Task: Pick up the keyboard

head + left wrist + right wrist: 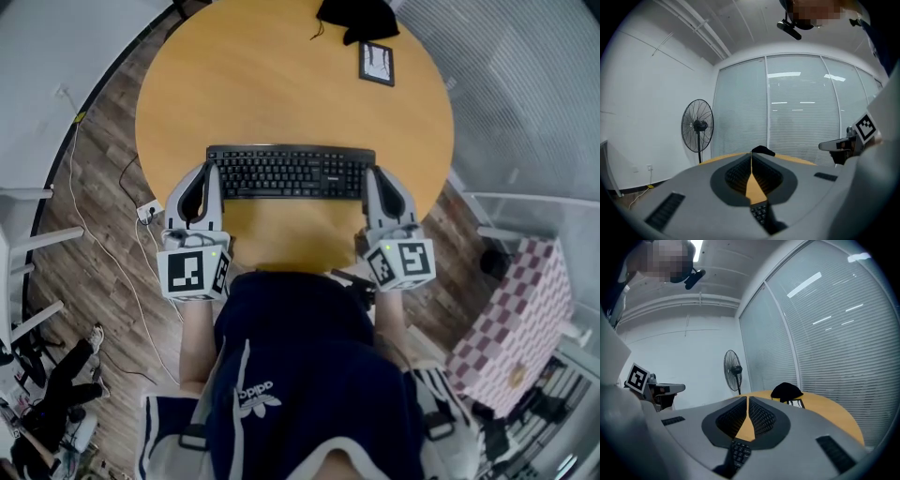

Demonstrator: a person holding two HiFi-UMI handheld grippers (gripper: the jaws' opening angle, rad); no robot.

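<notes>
The keyboard (289, 172) lies across the middle of the frame on the round wooden table (262, 84), its long side parallel to the near rim, with a strip of bare wood below it. My left gripper (211, 172) sits at its left end and my right gripper (371, 174) at its right end, both with jaws pressed together on nothing (a few keys show under each pair). Above the keyboard the wood lies open up to a black cloth (356, 17) and a dark-framed card (377, 63) near the top rim.

Tabletop (262, 84) beyond keyboard (291, 172) lies bare up to cloth (356, 17).
</notes>
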